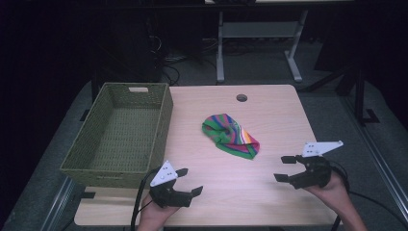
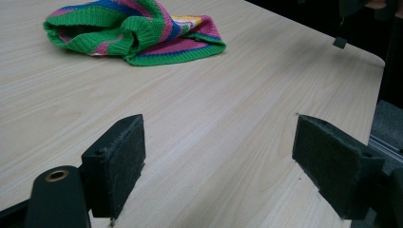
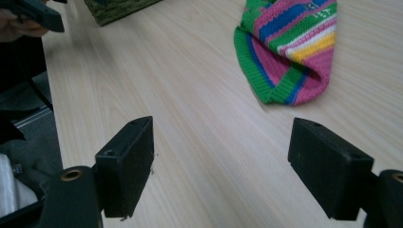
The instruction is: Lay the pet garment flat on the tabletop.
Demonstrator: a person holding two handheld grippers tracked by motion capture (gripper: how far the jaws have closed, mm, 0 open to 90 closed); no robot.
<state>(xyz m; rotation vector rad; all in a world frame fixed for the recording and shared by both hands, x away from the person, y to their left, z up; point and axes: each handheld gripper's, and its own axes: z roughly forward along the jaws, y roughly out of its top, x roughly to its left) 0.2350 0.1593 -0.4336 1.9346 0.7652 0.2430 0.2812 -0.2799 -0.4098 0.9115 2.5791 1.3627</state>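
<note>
High view puts the striped knitted hat (image 1: 231, 135) crumpled near the middle of the frame on the wooden counter (image 1: 269, 110), with a woven basket (image 1: 91, 161) at the left, its inside bare. The left tongs (image 1: 189, 182) sit at the lower left of centre and the right tongs (image 1: 284, 168) at the lower right, both with jaws spread wide and holding nothing, each well apart from the hat. In the left gripper view the hat (image 2: 135, 31) lies in the upper left beyond the parted pads. This looks like the approach before any grasp; the next move likely calls for bringing one pair of tongs forward over a raised fold of the hat and closing there, probably to carry it to the basket.
</note>
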